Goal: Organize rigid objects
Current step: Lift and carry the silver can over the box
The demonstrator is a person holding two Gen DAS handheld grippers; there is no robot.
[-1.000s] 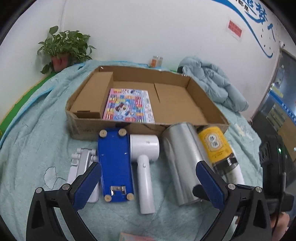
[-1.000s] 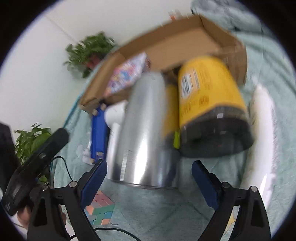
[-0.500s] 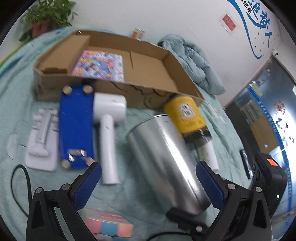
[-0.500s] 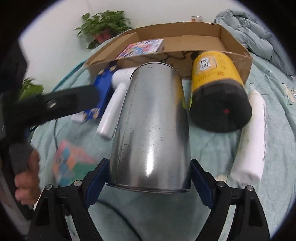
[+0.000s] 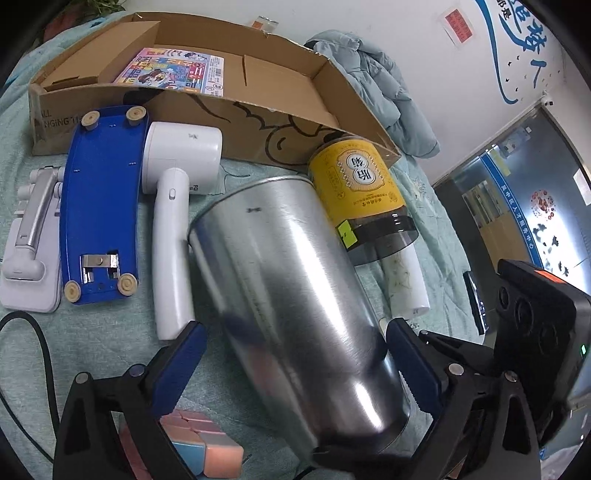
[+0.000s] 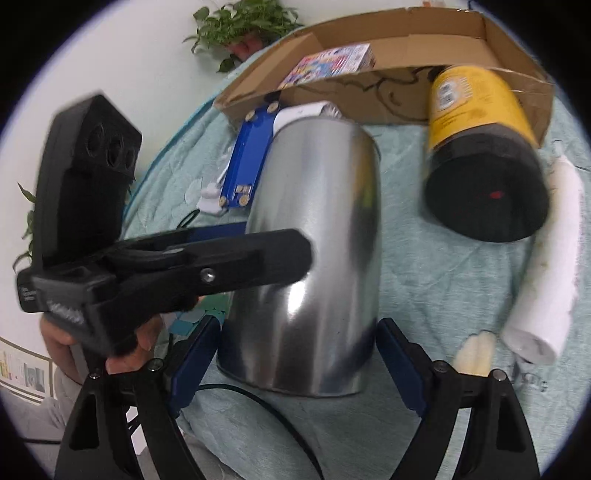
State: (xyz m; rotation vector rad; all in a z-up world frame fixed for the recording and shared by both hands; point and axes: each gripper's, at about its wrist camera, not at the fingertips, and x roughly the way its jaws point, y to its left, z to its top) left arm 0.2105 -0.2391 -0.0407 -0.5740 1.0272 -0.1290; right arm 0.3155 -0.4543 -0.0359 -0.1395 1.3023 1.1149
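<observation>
On bed, both tools, left (image 5: pixel 291 363) and right (image 6: pixel 295 360), straddle the can (image 5: pixel 295 295) spread, left just narrowing; next, pinch and lift toward box (image 5: pixel 258 122) behind.

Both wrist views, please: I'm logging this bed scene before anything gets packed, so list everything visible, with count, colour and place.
metal can: 1, silver, lying on the bedspread between both grippers' fingers
jar: 1, yellow label, dark lid, right of the can
white roll: 1, right of the jar
hair dryer: 1, white, left of the can
blue board: 1, left of the dryer
phone stand: 1, white, far left
cardboard box: 1, brown, behind the row
picture book: 1, multicoloured, inside the box
puzzle cube: 1, pastel, nearest
bedspread: 1, teal
plant: 1, green, by the wall
left gripper: jaws wide
right gripper: jaws wide
</observation>
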